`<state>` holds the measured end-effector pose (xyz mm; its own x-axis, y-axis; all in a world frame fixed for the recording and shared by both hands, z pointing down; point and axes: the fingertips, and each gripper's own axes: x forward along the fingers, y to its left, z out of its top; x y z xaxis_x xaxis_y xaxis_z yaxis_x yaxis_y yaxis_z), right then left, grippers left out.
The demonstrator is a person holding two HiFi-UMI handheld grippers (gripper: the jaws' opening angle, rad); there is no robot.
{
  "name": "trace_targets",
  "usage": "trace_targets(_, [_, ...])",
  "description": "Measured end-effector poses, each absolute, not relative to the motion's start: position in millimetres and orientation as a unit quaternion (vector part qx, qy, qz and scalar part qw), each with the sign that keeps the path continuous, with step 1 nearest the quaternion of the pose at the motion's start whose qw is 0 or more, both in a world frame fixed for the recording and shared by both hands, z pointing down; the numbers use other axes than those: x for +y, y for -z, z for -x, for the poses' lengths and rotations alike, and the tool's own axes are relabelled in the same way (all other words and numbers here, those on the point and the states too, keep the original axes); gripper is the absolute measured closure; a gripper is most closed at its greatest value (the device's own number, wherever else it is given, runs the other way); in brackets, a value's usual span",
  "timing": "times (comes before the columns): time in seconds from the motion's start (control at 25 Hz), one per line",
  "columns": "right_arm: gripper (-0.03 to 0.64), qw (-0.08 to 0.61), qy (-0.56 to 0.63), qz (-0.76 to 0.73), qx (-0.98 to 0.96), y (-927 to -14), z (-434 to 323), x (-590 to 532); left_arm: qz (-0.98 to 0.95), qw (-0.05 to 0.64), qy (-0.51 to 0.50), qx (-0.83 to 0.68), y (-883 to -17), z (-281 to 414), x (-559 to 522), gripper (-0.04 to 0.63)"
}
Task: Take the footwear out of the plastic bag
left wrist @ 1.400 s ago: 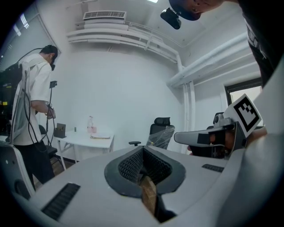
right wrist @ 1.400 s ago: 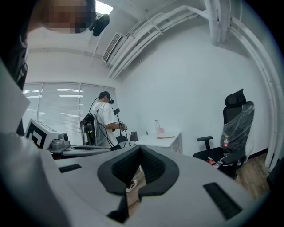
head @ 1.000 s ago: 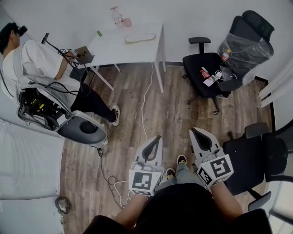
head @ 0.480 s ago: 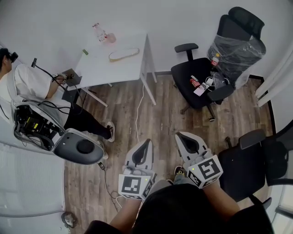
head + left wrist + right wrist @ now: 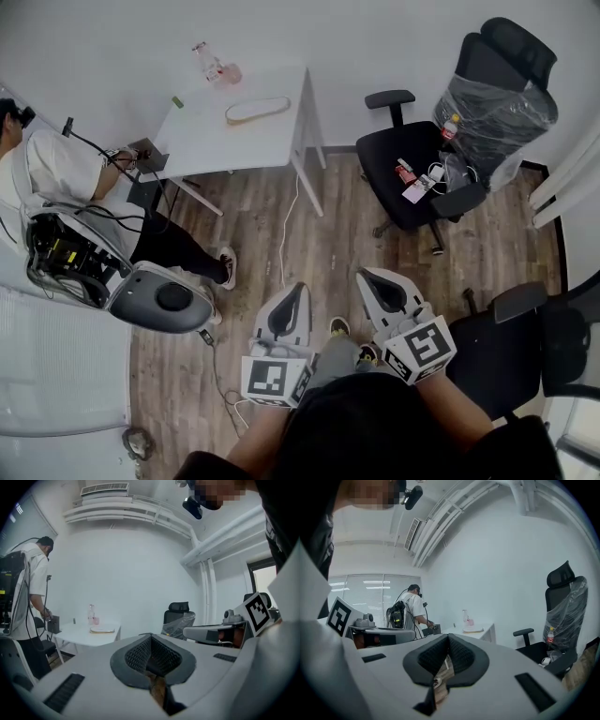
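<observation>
Wooden floor [image 5: 328, 225] lay below; a pale, flat, sole-shaped footwear piece [image 5: 256, 110] rested on the white tabletop [image 5: 211, 141]. Both left gripper [image 5: 297, 289] and right gripper [image 5: 366, 275] were closed, empty.

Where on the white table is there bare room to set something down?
The front half of the white table is bare, between the pale flat item and the near edge. The back edge is crowded: a bottle stands there, and a dark box sits at the left corner. The black chair has a cluttered seat.
</observation>
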<state>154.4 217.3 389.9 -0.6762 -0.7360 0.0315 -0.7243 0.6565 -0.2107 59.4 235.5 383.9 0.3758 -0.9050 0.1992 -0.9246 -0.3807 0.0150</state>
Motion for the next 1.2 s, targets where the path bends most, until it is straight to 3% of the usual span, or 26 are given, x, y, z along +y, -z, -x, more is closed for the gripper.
trace_targets(0.36, [0.600,0.016,0.126,0.409,0.904,-404.4,-136.5,170.4,-0.831,0.083,-0.095,-0.542,-401.5,-44.1,192.4,0.574])
trace_targets(1.2, [0.600,-0.009,0.102,0.429,0.897,-395.4,-54.8,61.8,-0.824,0.077,-0.054,-0.559,-398.3,61.9,68.9,0.574])
